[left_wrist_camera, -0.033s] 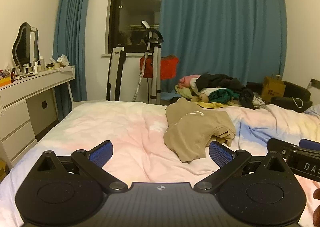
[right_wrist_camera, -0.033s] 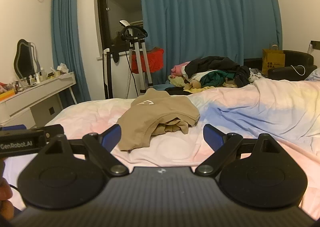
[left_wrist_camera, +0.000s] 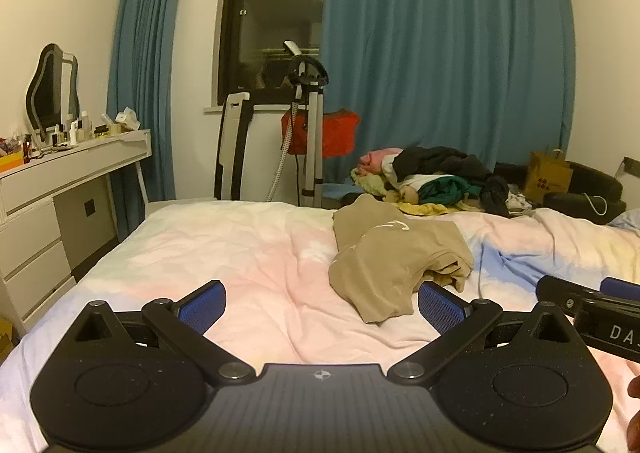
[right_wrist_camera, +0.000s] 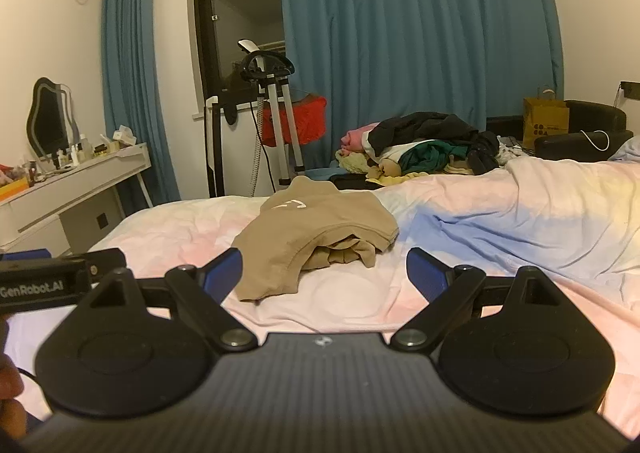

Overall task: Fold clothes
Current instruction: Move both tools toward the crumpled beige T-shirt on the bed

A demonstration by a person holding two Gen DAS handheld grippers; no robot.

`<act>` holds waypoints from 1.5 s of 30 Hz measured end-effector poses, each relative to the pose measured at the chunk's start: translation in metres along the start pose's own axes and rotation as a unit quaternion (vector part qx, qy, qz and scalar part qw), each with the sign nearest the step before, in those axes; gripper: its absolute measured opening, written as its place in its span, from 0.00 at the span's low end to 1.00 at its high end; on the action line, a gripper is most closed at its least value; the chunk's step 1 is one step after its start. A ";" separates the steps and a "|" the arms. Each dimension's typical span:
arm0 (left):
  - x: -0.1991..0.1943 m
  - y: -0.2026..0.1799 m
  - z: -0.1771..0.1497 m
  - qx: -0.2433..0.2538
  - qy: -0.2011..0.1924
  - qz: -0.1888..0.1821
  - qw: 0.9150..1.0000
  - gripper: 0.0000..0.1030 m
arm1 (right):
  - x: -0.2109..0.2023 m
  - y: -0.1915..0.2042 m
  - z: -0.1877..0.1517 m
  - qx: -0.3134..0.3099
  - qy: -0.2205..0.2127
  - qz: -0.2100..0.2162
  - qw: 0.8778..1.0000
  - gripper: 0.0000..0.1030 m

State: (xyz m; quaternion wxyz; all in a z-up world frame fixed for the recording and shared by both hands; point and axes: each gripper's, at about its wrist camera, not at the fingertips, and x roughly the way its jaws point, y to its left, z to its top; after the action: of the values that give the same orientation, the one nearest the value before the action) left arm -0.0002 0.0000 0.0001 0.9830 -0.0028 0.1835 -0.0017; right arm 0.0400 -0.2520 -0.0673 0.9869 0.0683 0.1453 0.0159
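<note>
Nothing's moved since the earlier frame as far as I can tell, both views match it: same tan shirt, same spot, same claw positions.

Left gripper (left_wrist_camera: 322, 303) has its jaws spread wide with nothing between them, hanging over the pastel bed cover (left_wrist_camera: 248, 253). The tan shirt (left_wrist_camera: 396, 257) lies ahead and off to the right of it, its near hem just beyond the right blue pad. Right gripper (right_wrist_camera: 324, 273) is also spread and empty, and from its view the tan shirt (right_wrist_camera: 316, 233) sits straight ahead, slightly left of centre, close to the left pad but not touching that I can see.

Progress-wise: I'd say barely started. The shirt is crumpled, one edge doubled under itself, not a neat fold. Beyond it, further ahead and right of both claws, there's a pile of clothes (left_wrist_camera: 436, 177) all jumbled. So everything's pretty much left to do; my guess is flattening the tan one comes first.
</note>
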 end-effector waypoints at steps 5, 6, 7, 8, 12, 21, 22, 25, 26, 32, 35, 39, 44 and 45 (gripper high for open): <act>-0.006 0.007 -0.001 -0.012 -0.011 -0.002 1.000 1.00 | 0.001 -0.001 -0.001 0.006 0.007 -0.003 1.000 0.88; -0.008 0.001 -0.002 0.002 -0.016 0.004 1.000 1.00 | 0.002 -0.002 -0.001 0.007 0.008 -0.004 1.000 0.88; -0.008 0.002 -0.003 0.001 -0.018 0.003 1.000 1.00 | 0.002 -0.001 -0.001 0.007 0.009 -0.006 1.000 0.88; -0.007 0.001 -0.002 0.001 -0.015 0.002 1.000 1.00 | 0.002 -0.002 0.000 0.008 0.009 -0.006 1.000 0.88; -0.002 -0.001 -0.001 0.005 -0.010 0.003 1.000 1.00 | 0.002 -0.004 0.002 0.011 0.011 -0.009 1.000 0.88; 0.004 0.004 -0.001 0.000 0.000 0.006 1.000 1.00 | -0.001 -0.003 -0.001 0.016 0.012 -0.008 1.000 0.88; 0.004 0.005 0.000 -0.002 0.001 0.005 1.000 1.00 | -0.001 -0.004 -0.001 0.016 0.011 -0.008 1.000 0.88; 0.007 0.006 -0.001 -0.009 0.004 0.002 1.000 1.00 | -0.001 -0.003 -0.001 0.014 0.010 -0.007 1.000 0.88; 0.009 0.006 -0.001 -0.012 0.006 0.000 1.000 1.00 | -0.002 -0.003 -0.001 0.014 0.009 -0.006 1.000 0.88; 0.013 0.007 -0.003 -0.036 0.026 -0.049 0.998 1.00 | -0.003 -0.003 0.001 0.015 0.009 -0.004 1.000 0.88; 0.019 0.006 -0.007 -0.032 0.035 -0.051 0.998 1.00 | -0.004 -0.004 0.003 0.017 0.008 -0.001 1.000 0.88; 0.021 0.004 -0.012 -0.025 0.026 -0.039 0.999 1.00 | -0.002 -0.003 0.002 0.016 0.011 -0.003 1.000 0.88; 0.022 0.000 -0.016 -0.011 0.008 -0.007 1.000 1.00 | -0.002 -0.003 0.003 0.022 0.008 0.002 1.000 0.88; 0.023 0.000 -0.017 -0.009 0.007 -0.006 1.000 1.00 | -0.002 -0.003 0.004 0.026 0.008 0.005 1.000 0.88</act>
State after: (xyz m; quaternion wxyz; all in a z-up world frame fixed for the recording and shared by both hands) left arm 0.0150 -0.0003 -0.0238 0.9817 -0.0131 0.1900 -0.0055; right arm 0.0395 -0.2558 -0.0640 0.9835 0.0949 0.1530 0.0172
